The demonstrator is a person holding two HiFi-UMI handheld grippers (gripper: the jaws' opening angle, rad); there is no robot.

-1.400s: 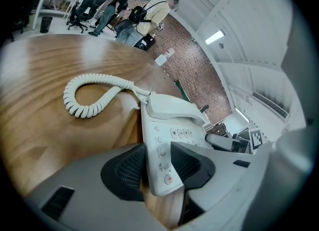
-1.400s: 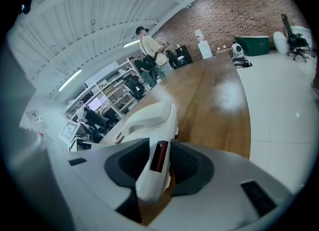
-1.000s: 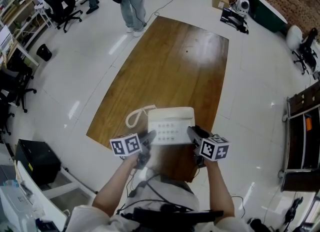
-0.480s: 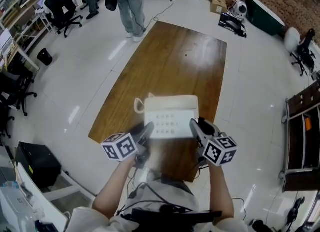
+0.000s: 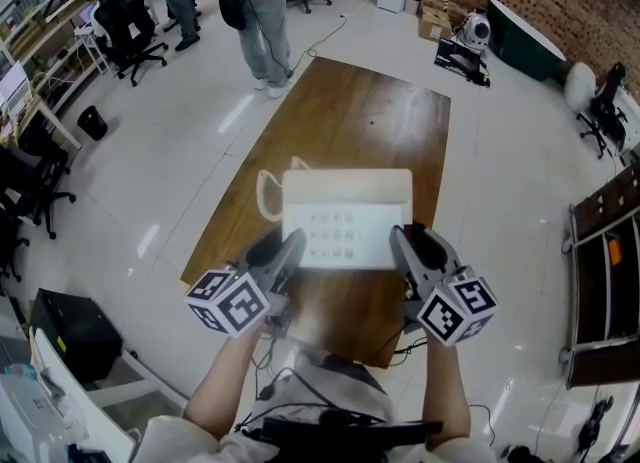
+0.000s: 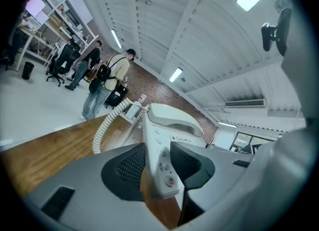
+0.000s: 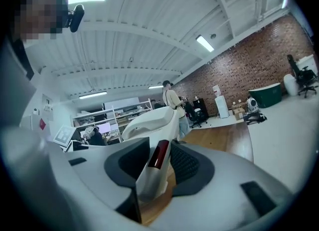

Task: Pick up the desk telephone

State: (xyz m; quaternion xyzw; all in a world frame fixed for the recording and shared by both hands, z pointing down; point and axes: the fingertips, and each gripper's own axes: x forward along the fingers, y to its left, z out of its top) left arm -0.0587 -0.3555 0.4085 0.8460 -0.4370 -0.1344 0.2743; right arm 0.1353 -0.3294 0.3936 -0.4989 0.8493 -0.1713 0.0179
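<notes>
Above the near end of the long brown wooden table, you held the cream plastic desk telephone in the air. Your left tongs clamped its left edge and your right tongs its right edge. Its coiled cord looped at its far left corner.

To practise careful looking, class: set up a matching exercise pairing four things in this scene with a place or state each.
1 desk telephone
2 coiled cord
3 wooden table
4 person with backpack

a standing beyond the table's far end
b clamped at both side edges
c at the telephone's left
d brown, beneath the telephone

Pairs: 1b, 2c, 3d, 4a
</notes>
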